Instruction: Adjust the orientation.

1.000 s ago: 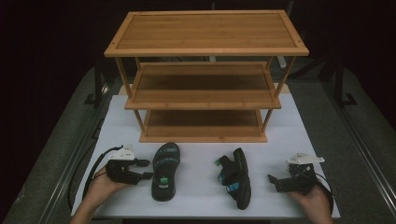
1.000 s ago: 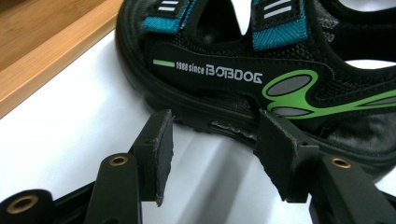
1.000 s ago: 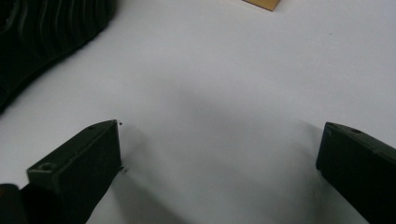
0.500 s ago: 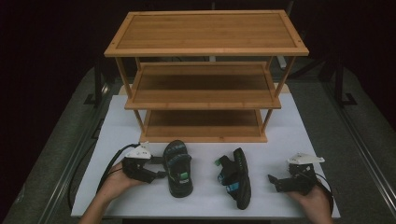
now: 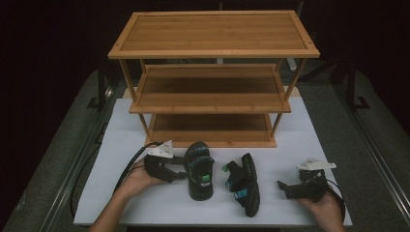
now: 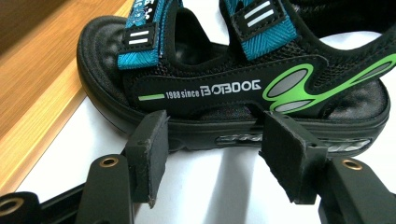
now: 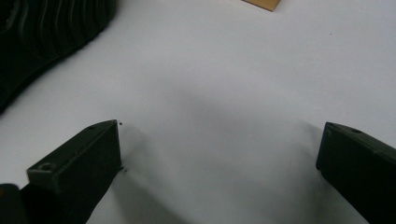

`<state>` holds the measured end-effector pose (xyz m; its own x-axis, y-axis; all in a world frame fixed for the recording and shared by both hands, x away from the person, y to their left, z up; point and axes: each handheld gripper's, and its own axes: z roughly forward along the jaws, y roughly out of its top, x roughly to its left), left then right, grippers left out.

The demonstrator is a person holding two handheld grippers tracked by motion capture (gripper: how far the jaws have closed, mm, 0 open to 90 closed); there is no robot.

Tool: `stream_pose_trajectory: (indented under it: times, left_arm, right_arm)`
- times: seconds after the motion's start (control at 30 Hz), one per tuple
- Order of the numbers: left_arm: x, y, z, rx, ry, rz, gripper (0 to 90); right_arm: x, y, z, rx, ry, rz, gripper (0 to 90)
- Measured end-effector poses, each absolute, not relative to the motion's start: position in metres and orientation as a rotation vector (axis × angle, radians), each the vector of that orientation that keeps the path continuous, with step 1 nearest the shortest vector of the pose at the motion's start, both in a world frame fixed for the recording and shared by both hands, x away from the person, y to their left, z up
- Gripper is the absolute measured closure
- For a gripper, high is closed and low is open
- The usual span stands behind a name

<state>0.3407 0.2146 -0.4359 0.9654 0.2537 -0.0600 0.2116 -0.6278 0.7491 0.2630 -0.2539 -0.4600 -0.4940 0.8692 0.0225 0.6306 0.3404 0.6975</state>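
Left gripper view: sandal (image 6: 210, 93) standing on its sole on the tabletop (image 5: 121, 145), just in front of the rack (image 5: 212, 48), its side turned to the jaws. At the left gripper (image 6: 212, 137), released jaws that have just been opening, pads close against the side of the sole, nothing clenched between them.

Probably the approach for a pickup toward a shelf of the rack. As set now, no bite: both pads face the same long side. Better to rise over the sandal and straddle it across, or take the side wall below the blue straps, one pad inside and one outside. Seat the pads deep before clenching, since a shallow pinch on the rounded sole edge would likely slip. Lift level and keep clear of the rack's front rail.

Second sandal (image 5: 244, 183) on its side, also in front of the rack, near the first. Beyond it, farther from the rack, right gripper (image 5: 283, 186) released wide over bare tabletop; best left idle.
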Motion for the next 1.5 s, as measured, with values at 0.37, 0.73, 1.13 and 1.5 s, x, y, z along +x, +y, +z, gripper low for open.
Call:
stream_pose_trajectory:
  times: [0.37, 0.73, 1.13, 1.5]
  left_arm:
    - [0.331, 0.235, -0.429, 2.305, 0.453, 0.117, 23.4]
    - [0.298, 0.278, -0.426, 2.311, 0.626, 0.232, 7.5]
    - [0.269, 0.324, -0.443, 2.300, 0.832, 0.373, 0.0]
    - [0.265, 0.334, -0.452, 2.251, 0.855, 0.363, 0.0]
  right_arm:
    - [0.263, -0.254, -0.460, 1.329, 2.256, 0.934, 0.0]
    - [0.263, -0.254, -0.460, 1.325, 2.257, 0.931, 0.0]
    - [0.263, -0.254, -0.460, 1.329, 2.258, 0.929, 0.0]
    - [0.262, -0.254, -0.457, 1.333, 2.266, 0.918, 0.5]
